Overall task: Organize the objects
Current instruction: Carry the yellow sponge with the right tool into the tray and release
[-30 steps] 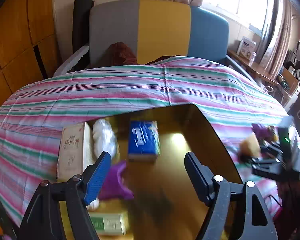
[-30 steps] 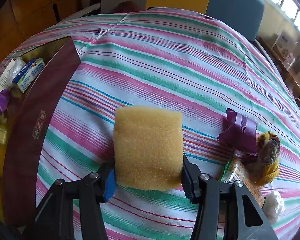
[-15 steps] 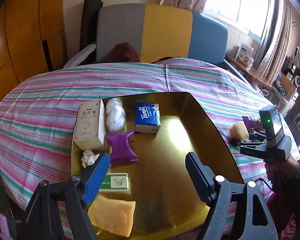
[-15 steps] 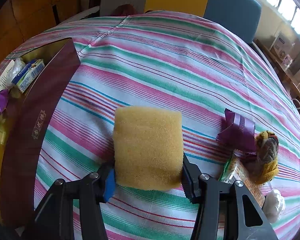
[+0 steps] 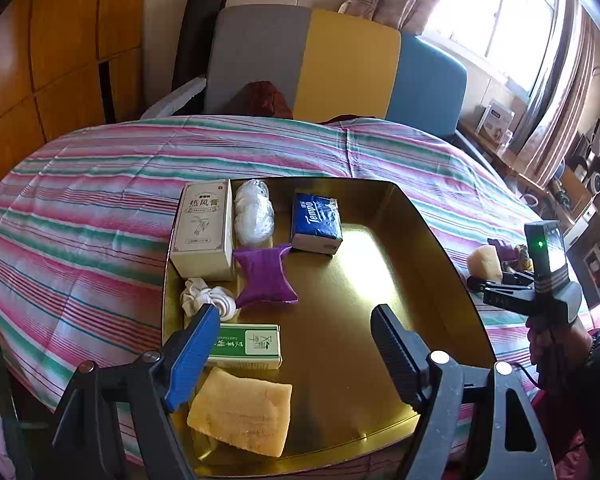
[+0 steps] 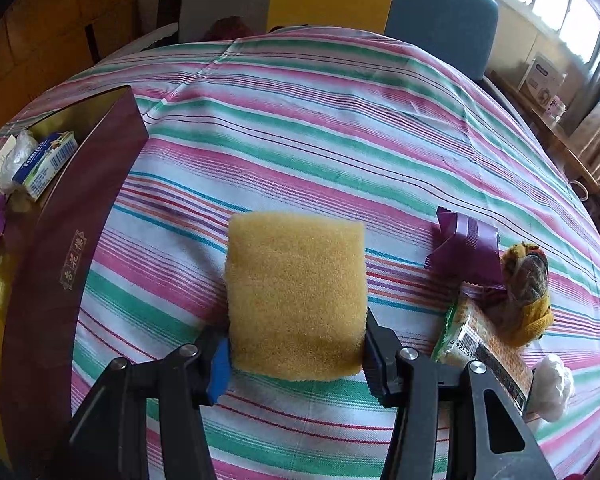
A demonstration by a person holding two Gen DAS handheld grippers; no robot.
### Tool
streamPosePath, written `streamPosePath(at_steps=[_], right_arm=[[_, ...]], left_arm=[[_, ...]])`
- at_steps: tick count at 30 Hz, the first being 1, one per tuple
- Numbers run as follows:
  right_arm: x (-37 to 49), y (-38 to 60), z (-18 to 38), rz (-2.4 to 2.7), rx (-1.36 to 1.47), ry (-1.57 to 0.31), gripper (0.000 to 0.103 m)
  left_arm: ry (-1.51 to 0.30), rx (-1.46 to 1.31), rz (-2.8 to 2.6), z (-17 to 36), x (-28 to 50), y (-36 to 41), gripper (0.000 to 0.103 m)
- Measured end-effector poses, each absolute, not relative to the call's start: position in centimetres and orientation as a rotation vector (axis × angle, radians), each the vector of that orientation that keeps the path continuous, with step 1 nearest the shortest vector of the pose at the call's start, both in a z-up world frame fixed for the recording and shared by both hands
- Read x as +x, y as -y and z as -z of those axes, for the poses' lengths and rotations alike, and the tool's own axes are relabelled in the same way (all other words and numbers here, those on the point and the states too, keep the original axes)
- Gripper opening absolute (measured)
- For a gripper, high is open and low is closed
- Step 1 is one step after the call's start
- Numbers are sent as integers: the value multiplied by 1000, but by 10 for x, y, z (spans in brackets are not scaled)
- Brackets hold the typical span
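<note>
A yellow sponge (image 6: 296, 300) is pinched between the pads of the right gripper (image 6: 296, 354), near end clamped, far end projecting over the striped tablecloth (image 6: 340, 120); whether it is lifted clear of the cloth cannot be told. The left gripper (image 5: 292, 344) is spread wide with nothing between its fingers, held above the near part of the gold tray (image 5: 380, 280). The tray sits to the left of the held sponge, maroon outer wall (image 6: 72, 240) facing it. Already in the tray: a cream box (image 5: 202, 232), a white wrapped bundle (image 5: 254, 212), a blue tissue pack (image 5: 316, 222), a purple pouch (image 5: 266, 274), a white cloth knot (image 5: 206, 300), a green-and-white box (image 5: 248, 346) and a second sponge (image 5: 242, 412) at the near edge. Likely step: sponge to be carried left and set into the tray. The right half of the tray floor is bare, so that is the target to be preferred. The sponge should be lifted well above the wall before crossing, since a soft body can catch and fold on the rim. Grip should be kept only as firm as needed; foam springs back on release, so it is best lowered to the floor before opening. Still on the cloth just right of the sponge: a purple wrapper (image 6: 466, 248), a snack packet (image 6: 484, 344), a yellow knitted item (image 6: 526, 284), a white bundle (image 6: 552, 384).
</note>
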State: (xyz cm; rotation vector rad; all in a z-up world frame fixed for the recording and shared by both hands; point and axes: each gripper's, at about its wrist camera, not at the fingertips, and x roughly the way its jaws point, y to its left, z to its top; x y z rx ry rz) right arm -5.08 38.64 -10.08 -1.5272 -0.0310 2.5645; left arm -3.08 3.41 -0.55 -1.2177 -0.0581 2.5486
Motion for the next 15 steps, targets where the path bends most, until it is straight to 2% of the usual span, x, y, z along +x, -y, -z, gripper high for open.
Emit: streamPosePath(at_steps=[6,10,15], right_arm=[[-58,-370,45,-2629,-1425,-86,52],[-71,-314,8,-2796,-1409,11,53],[-102,-253,7,-2871,-1482,119,53]], left_arm=[[139,-1234,-2569,8,-32,-10,79],[225,-1241,-2564,9,-34,3,79],[250,-1225,-2539,9,-32,11,79]])
